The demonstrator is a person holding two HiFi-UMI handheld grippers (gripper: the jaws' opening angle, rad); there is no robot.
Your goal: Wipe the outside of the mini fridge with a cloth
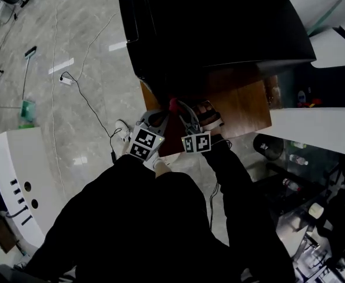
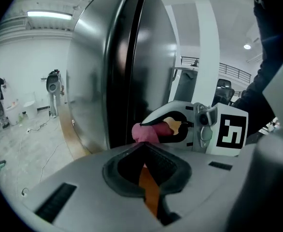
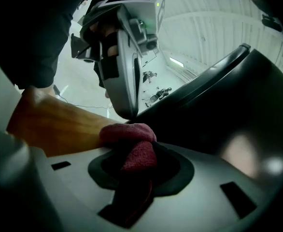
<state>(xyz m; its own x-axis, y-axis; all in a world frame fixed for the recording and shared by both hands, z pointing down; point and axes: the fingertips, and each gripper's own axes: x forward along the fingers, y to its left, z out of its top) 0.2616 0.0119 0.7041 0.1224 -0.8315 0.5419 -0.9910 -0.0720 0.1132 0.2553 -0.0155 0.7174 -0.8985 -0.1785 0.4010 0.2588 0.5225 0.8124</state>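
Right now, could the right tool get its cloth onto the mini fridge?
Probably yes: the right tool, shut on the cloth, sits close beside the mini fridge with nothing seen between them.

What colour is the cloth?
The cloth is dark pinkish red. It shows best in the right gripper view.

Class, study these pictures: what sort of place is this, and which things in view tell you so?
Probably a large open hall or lab workspace, not a home: a polished stone floor crossed by loose cables, a high ribbed ceiling with a strip light, and a railed mezzanine.
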